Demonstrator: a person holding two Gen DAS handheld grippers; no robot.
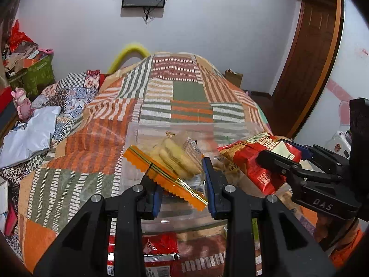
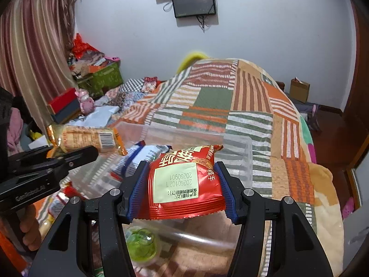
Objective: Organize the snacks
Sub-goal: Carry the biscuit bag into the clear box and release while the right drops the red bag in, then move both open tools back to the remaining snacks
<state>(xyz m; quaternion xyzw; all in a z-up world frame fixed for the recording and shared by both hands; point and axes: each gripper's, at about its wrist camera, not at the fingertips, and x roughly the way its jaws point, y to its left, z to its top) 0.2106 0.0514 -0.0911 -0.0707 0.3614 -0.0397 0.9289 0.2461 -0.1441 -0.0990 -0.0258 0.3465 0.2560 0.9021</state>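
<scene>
Red foil packet (image 2: 185, 182): pinched between both blue pads of the right gripper (image 2: 182, 188), label panel with printed dates facing up, raised over the near end of the clear plastic bin (image 2: 239, 145).
Orange-edged biscuit packet (image 1: 171, 161): carried in the left gripper (image 1: 182, 196), serrated orange seal lying across the gap, left pad pressed to it, right pad close alongside; pale biscuits visible through the clear wrap; raised above the bin, left of the red packet.
Right gripper: part-closed, gripping the red packet by its sides.
Left gripper: narrowed around the seal of the biscuit packet, apparently gripping it.
Clear plastic bin: resting on the patchwork quilt (image 1: 184, 87), long side running away from the cameras.
Already in the bin: a blue-and-white packet (image 2: 147, 154), judged placed; more wrappers blurred behind the near wall.
Still outside the bin: red packets (image 1: 161, 251) below its near wall, a green cup-like item (image 2: 143, 244) by its near corner; likely next in line.
Progress: roughly midway as a judgement, two snacks in the air awaiting release, several left.
Left wrist view only: biscuits inside the wrap, red packets under the bin's near wall.
Right wrist view only: date label, barcode on the biscuit packet, blue-and-white packet, green item.
Beyond the bin: wall-mounted screen (image 2: 194, 2) far above, pink toy figure (image 2: 85, 100) to the left.
</scene>
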